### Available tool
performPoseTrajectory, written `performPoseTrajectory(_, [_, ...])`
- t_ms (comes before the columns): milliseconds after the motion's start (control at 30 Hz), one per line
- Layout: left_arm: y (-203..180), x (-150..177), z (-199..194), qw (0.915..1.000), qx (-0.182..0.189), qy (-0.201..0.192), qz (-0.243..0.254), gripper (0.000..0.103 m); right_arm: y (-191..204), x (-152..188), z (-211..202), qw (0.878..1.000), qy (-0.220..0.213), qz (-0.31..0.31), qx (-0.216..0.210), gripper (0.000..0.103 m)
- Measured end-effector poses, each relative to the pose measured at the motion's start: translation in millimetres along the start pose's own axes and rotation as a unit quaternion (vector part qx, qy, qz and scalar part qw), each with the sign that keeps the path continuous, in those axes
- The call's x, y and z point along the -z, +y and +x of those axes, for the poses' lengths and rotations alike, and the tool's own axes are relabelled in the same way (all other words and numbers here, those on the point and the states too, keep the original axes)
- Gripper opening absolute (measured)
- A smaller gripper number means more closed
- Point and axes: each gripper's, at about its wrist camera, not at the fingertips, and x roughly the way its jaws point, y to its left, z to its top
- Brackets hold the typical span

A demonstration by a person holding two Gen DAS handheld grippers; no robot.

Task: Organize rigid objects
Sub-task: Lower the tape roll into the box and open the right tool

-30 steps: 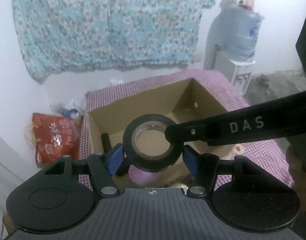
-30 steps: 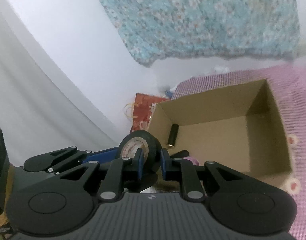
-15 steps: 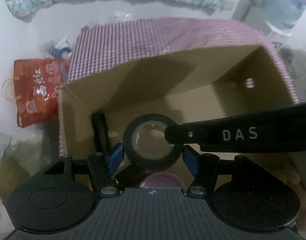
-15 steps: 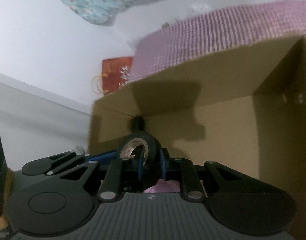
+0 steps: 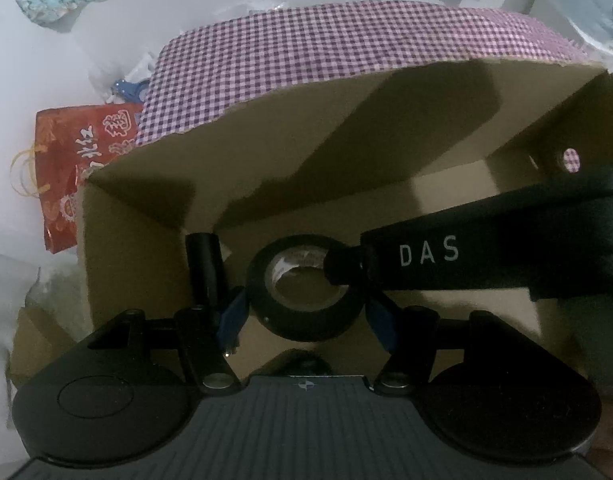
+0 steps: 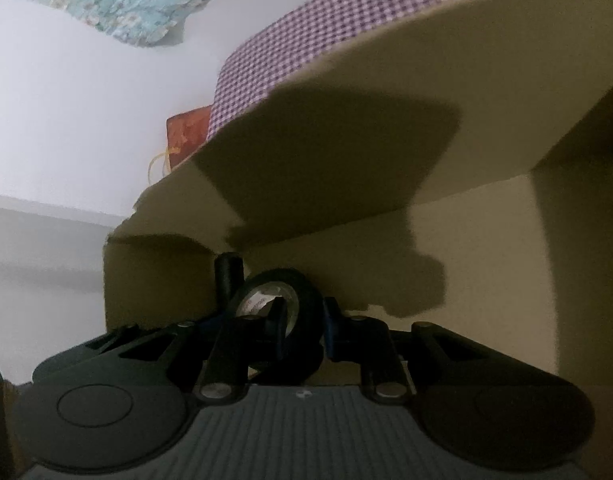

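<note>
Both grippers have lowered the tape roll into the cardboard box, beside the black cylinder. Left gripper clamps its outside; right gripper pinches its wall. Release looks next.

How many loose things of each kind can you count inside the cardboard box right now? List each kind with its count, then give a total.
Black tape roll: 1
Black cylinder: 1
Total: 2, in the cardboard box
</note>
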Motion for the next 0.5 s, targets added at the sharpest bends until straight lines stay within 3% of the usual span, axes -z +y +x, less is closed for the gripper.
performPoseTrajectory(233, [2.7,-1.6,-15.9,0.9996,0.013,-0.025,-0.008,0.066,-12.3,7.2,-8.0,0.998,-0.012,0.048,-0.041,0.023])
performPoseTrajectory(500, [13.5,4.3,-63.2,0.9965,0.035,-0.07,-0.028,0.069,-9.7,21.5,-61.5,0.992,-0.048,0.062,-0.101,0.023])
